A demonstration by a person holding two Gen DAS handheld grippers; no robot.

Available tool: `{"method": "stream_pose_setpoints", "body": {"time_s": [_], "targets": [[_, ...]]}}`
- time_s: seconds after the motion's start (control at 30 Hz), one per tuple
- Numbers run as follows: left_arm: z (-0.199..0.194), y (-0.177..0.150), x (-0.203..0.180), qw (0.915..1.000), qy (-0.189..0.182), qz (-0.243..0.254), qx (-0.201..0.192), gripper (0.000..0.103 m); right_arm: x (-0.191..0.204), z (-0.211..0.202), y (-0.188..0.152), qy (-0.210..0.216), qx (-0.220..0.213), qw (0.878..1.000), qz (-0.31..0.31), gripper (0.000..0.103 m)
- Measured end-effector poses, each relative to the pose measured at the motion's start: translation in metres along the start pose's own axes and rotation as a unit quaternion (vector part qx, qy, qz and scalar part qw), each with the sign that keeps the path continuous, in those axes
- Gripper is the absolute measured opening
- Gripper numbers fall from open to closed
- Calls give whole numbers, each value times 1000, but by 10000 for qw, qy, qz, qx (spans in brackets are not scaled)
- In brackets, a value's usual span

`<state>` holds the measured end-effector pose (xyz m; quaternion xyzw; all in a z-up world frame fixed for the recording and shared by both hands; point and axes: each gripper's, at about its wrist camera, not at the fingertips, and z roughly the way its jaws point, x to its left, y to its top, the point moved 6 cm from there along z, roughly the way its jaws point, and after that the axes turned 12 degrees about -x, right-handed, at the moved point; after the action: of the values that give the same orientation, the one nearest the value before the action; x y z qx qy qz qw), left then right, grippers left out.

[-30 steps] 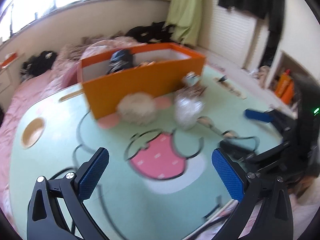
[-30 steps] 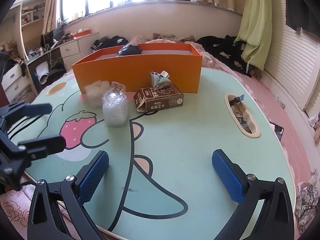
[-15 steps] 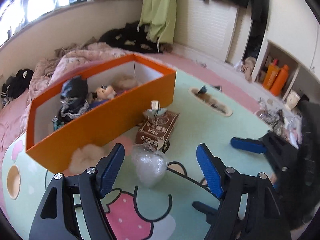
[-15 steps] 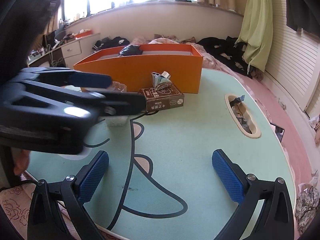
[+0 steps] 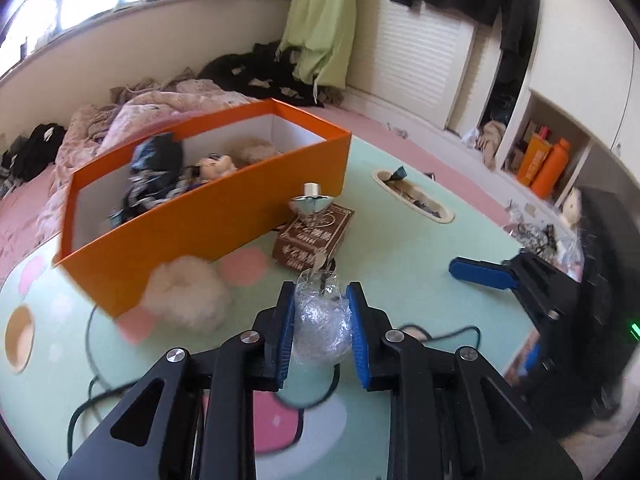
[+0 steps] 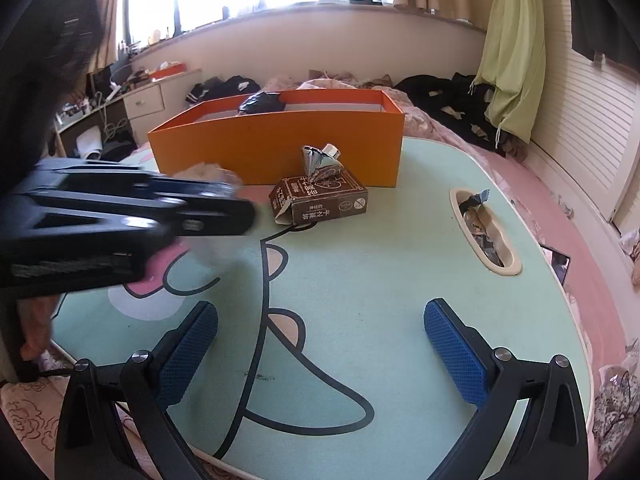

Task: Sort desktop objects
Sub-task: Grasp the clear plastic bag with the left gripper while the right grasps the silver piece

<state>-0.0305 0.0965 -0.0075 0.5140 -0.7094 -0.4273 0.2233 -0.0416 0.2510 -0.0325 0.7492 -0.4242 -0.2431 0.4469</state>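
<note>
The left gripper (image 5: 320, 330) pinches a crinkled clear plastic bundle (image 5: 319, 320) low over the mint-green cartoon-print worktop (image 6: 400, 288), its blue ribbed jaws having just closed on it. The right gripper (image 6: 320, 354) waits nearby, jaws spread and empty. A clean lift should clear the stiff orange cardboard box (image 5: 208, 216) wall before letting go; the soft film may slip or crush. A fluffy cream pom-pom (image 5: 188, 300) and a brown card carton (image 5: 314, 236) lie in front of the box.
</note>
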Motion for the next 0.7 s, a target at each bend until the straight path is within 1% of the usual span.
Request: {"method": "stream_pose_setpoints", "body": {"time_s": [0.07,0.17,0.23,0.3,0.37,0.4,0.47,0.5,0.57,0.67,0.7], "targets": [[-16,-4,8,9999,57,-118,-60,26,-2,-1,1,56,-39,9999,95,103],[-34,-12,20,9992,291,-233,-172,26,-5,-3,4,190,-107,9992,323,103],[-43,-17,28,9981,472,-294,-250,26,-7,-2,9,247,-75,9987,443,100],[-46,-24,33,9974,597,-302,-251,26,-11,3,19,374,-2,9967,716,98],[-43,-31,34,9974,615,-340,-169,26,-15,8,33,533,9,9930,1051,97],[-41,-34,35,9973,618,-362,-139,26,-16,11,41,590,-10,9915,1157,93],[-36,-38,33,9974,603,-384,-77,26,-18,17,57,492,-65,9917,1188,90],[-34,-38,32,9974,603,-379,-64,26,-19,23,67,325,-69,9930,1130,88],[-34,-38,30,9976,590,-350,-59,26,-18,33,79,152,-16,9948,1011,86],[-35,-39,30,9977,589,-336,-81,26,-11,55,88,71,176,9960,874,75],[-35,-38,30,9976,594,-342,-82,26,-9,62,89,29,242,9962,836,68]]}}
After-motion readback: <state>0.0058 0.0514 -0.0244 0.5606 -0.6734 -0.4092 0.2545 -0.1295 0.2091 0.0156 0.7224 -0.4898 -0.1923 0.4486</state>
